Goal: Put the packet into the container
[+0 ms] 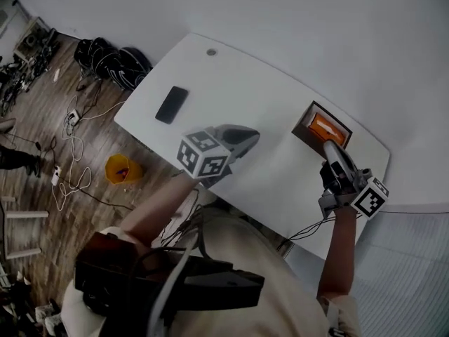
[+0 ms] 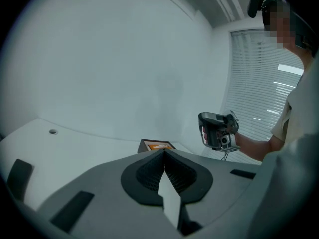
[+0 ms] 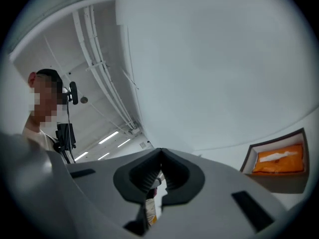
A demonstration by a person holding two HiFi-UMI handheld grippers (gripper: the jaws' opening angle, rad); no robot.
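- Grey plastic left gripper (image 2: 163, 152), nearest, over the white table (image 1: 231, 83): jaws closed, empty.
- Grey right gripper (image 3: 160, 151), three o'clock from it: jaws shut on nothing.
- Orange plastic packet (image 1: 327, 127) already lies in the brown rectangular container (image 1: 303, 125), eleven o'clock from the right gripper. It is likely light, soft and slippery; pinch an edge.

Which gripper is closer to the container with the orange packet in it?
Right. The right gripper is just at the near edge of the container, with the orange packet lying inside. The left gripper is over the middle of the table, clearly farther off.
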